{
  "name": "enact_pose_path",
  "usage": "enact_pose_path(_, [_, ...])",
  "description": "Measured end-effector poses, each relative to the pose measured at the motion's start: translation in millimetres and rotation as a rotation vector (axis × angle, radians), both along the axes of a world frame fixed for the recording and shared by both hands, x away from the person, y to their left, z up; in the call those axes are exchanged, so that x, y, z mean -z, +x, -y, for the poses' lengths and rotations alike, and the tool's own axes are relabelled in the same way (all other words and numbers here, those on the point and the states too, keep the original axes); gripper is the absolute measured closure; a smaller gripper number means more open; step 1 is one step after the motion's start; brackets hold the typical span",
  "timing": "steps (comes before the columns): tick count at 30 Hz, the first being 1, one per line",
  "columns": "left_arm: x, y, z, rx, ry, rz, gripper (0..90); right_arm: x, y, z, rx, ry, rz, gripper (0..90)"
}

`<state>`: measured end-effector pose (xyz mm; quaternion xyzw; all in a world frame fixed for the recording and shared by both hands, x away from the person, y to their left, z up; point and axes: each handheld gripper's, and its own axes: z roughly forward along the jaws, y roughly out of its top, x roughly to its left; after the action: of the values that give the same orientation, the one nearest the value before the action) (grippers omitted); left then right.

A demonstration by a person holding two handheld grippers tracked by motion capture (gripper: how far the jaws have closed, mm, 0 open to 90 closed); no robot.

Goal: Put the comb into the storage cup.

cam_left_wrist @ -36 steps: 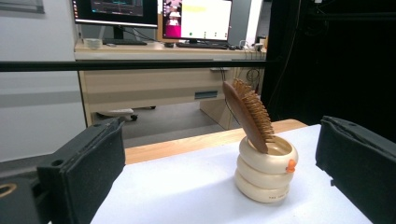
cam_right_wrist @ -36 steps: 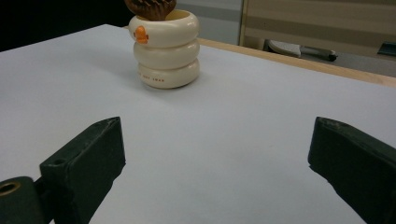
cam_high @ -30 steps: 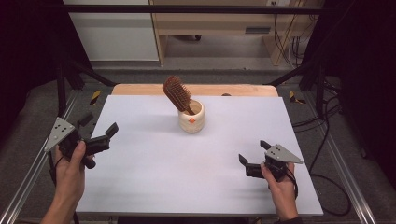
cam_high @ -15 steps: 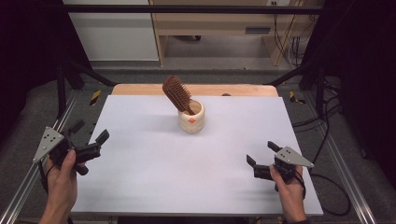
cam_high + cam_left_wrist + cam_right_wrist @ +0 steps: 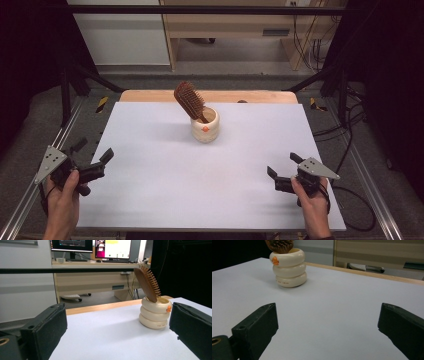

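A cream ribbed cup [image 5: 205,126] [image 5: 155,313] [image 5: 288,267] with a small orange mark stands near the back middle of the white table [image 5: 165,180]. A brown wooden hairbrush [image 5: 189,100] [image 5: 147,283] [image 5: 279,245] leans in it, head up and tilted left. My left gripper [image 5: 93,152] [image 5: 117,335] is at the table's left edge, open, nothing between its jaws. My right gripper [image 5: 283,166] [image 5: 327,332] hovers over the front right of the table, open and empty too. Both are far from the cup.
A wooden strip [image 5: 150,95] runs along the table's far edge. Metal rails [image 5: 25,210] flank both sides. Beyond stand a light wood desk [image 5: 235,30] and, in the left gripper view, monitors [image 5: 112,248]. Cables [image 5: 350,200] lie at the right.
Both hands have drawn back toward the front and outward: the left gripper slid left off the table's edge, the right moved lower and right. Cup and brush stayed put.
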<state>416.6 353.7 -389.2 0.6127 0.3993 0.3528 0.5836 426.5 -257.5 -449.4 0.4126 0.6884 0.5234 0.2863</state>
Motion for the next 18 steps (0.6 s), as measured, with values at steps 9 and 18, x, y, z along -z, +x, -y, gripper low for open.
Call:
enact_pose_path(9, [13.6,-1.5,2.3,0.005,-0.003,-0.02,1.5,0.7,0.0,-0.8,-0.007,-0.003,-0.005,3.1])
enact_pose_path(18, [26.0,-3.9,8.4,0.021,-0.006,-0.037,1.6,1.3,0.1,-1.3,-0.015,-0.007,-0.003,3.1])
